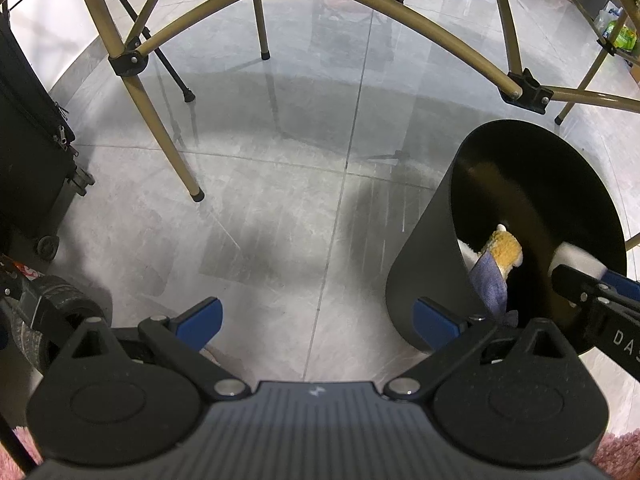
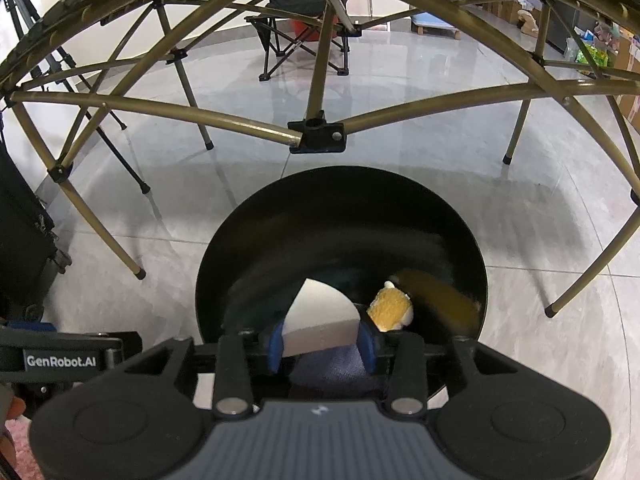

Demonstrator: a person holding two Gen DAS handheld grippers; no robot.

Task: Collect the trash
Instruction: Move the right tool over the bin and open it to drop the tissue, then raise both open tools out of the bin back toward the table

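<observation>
A black round trash bin (image 1: 424, 240) stands on the grey tiled floor, at the right of the left wrist view and in the middle of the right wrist view (image 2: 248, 248). Inside lie a yellow and white fuzzy scrap (image 2: 390, 306) and a blue cloth (image 2: 332, 368). My right gripper (image 2: 321, 344) hangs over the bin's near rim, its blue pads close together on a white paper scrap (image 2: 316, 312). My left gripper (image 1: 318, 316) is spread wide over bare floor just left of the bin, with nothing between its fingers.
Gold folding-table legs (image 1: 160, 128) and cross bars (image 2: 316, 140) rise right behind the bin. A black wheeled case (image 1: 32, 160) stands at the left. A folding chair (image 2: 304, 40) sits far back. Pink rug (image 1: 616, 456) edges the lower corners.
</observation>
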